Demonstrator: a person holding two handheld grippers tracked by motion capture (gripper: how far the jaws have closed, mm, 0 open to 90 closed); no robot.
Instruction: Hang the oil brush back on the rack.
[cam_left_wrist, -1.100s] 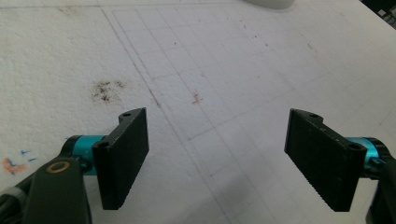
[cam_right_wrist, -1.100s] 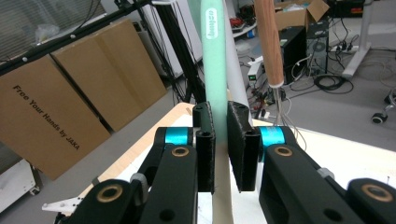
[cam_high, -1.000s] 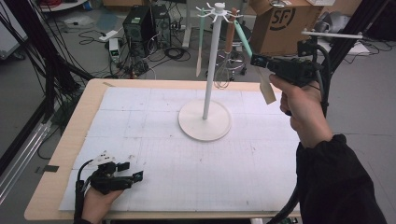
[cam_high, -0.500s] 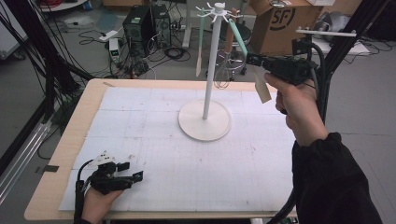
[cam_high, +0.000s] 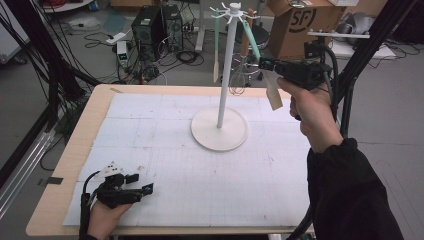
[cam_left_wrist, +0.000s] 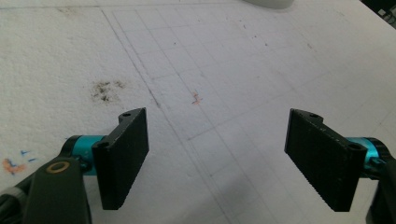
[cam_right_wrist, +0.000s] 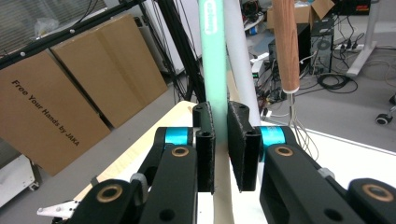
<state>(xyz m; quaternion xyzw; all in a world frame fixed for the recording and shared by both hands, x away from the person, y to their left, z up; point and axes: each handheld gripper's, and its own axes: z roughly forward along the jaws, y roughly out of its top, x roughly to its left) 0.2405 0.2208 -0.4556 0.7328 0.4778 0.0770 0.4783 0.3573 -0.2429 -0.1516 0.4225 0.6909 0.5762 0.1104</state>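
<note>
A white hook stand (cam_high: 227, 65) rises from its round base (cam_high: 219, 131) at the table's middle back. My right gripper (cam_high: 265, 64) is held high beside the pole, shut on a spatula's mint-green handle (cam_high: 251, 37). The spatula's beige blade (cam_high: 273, 95) hangs below the jaws, and the handle tilts up toward the hooks. In the right gripper view the pads (cam_right_wrist: 205, 140) squeeze that handle (cam_right_wrist: 214, 51) in front of the pole (cam_right_wrist: 238, 56). My left gripper (cam_high: 142, 184) rests open on the white mat, its jaws (cam_left_wrist: 217, 161) wide apart over bare mat.
A second spatula (cam_high: 216, 47) and a wire whisk with a wooden handle (cam_right_wrist: 286, 42) hang from the stand's hooks. Cardboard boxes (cam_high: 295, 22), computer gear and cables lie on the floor behind the table. A black frame post (cam_high: 367, 55) stands right of my right hand.
My right gripper has carried the spatula leftward, closer to the stand's pole and hooks. The left gripper has stayed still on the mat.
</note>
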